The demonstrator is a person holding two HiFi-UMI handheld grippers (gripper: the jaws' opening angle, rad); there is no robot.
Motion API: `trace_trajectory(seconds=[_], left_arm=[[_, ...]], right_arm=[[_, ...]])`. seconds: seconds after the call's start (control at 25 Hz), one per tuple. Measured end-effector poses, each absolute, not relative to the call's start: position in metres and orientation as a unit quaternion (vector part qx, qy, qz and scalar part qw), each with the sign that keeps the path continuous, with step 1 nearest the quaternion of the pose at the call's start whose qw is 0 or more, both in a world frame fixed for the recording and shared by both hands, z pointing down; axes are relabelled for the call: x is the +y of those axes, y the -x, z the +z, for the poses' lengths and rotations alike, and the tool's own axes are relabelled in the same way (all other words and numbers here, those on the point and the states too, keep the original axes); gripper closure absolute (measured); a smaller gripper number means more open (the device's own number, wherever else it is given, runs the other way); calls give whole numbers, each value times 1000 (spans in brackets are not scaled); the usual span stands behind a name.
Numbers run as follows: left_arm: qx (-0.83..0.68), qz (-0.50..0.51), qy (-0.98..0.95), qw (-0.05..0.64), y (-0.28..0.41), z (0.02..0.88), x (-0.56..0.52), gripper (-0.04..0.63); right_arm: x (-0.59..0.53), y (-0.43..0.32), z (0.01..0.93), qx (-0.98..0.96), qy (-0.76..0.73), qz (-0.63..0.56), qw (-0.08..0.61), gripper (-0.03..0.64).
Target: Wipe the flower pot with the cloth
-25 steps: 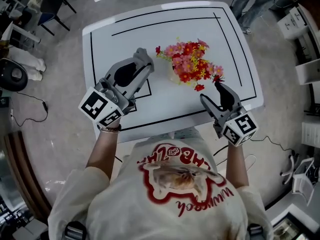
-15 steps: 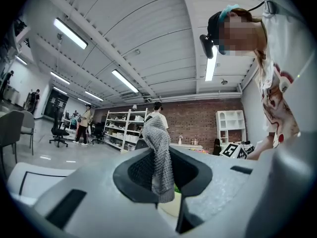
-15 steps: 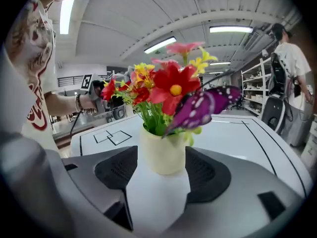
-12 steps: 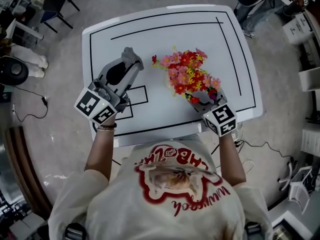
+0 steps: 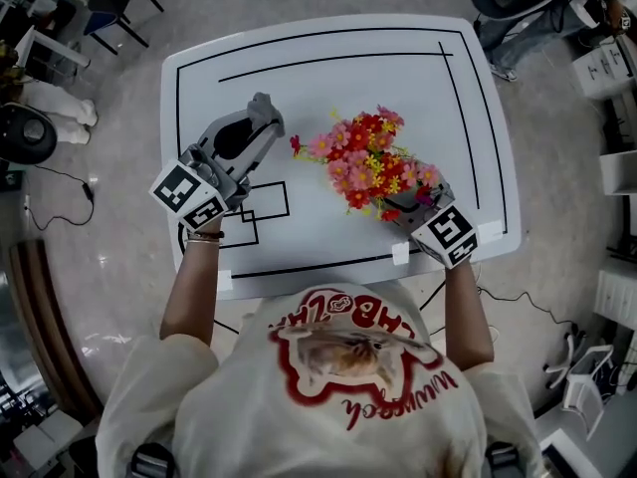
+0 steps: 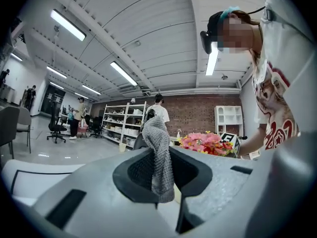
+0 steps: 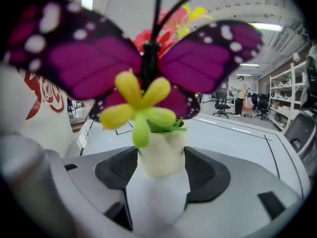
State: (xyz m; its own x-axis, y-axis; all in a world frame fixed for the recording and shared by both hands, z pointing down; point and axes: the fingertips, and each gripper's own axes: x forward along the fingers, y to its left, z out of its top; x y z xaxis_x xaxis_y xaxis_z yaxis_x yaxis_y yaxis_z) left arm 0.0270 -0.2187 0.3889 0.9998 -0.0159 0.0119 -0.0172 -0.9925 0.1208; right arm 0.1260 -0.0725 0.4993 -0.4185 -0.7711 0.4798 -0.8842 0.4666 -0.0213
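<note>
- Grey workshop floor around a white table (image 5: 328, 78) ruled with black lines; shelves and a brick wall far off in the left gripper view.
- At the middle right of the head view, hidden under a spread of red, pink and yellow flowers (image 5: 368, 162): the flower pot (image 7: 162, 155), pale cream, seen plainly only at the lower centre of the right gripper view.
- Clamped from both sides by the right gripper (image 7: 162, 170), pads hard against the pot's walls; probably held so to keep it from sliding or tipping under the wipe.
- Just above the pot, filling the upper half of that view, a purple butterfly (image 7: 143, 58) on a dark stem; close enough to snag, so safer to wipe low on the wall.
- At the left of the head view, well apart from the pot, the left gripper (image 5: 261, 110), closed on a grey knitted cloth (image 6: 158, 152) with a fold standing up out of the tips; likely pinched that way to leave a loose end free for rubbing.
- No contact yet between cloth and pot; wiping not begun.
- Right gripper a second ago: clear of the blooms at the lower right. Half a second ago: already reaching in under them. Now: gripping the pot, with little more than its marker cube showing past the petals.
- Flowers seemingly a touch nearer the table's near edge than before; lifted or only dragged, cannot tell.
- Left gripper much where it was, cloth in the same grip.
</note>
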Motion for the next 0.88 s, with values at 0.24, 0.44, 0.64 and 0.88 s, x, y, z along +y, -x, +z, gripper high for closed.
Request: trace_trajectory(seconds=[0.24, 0.44, 0.64, 0.88], left_arm=[[49, 45, -996, 54, -57, 419, -230, 532], [167, 99, -980, 44, -94, 438, -215, 531], [271, 157, -950, 19, -127, 458, -195, 532], [359, 210, -909, 2, -144, 479, -178, 532]], right_arm=[[-78, -125, 500, -840, -482, 122, 216, 342], [-77, -125, 502, -838, -485, 119, 220, 342], [-77, -124, 504, -836, -486, 123, 222, 342], [-79, -123, 505, -833, -493, 132, 211, 342]])
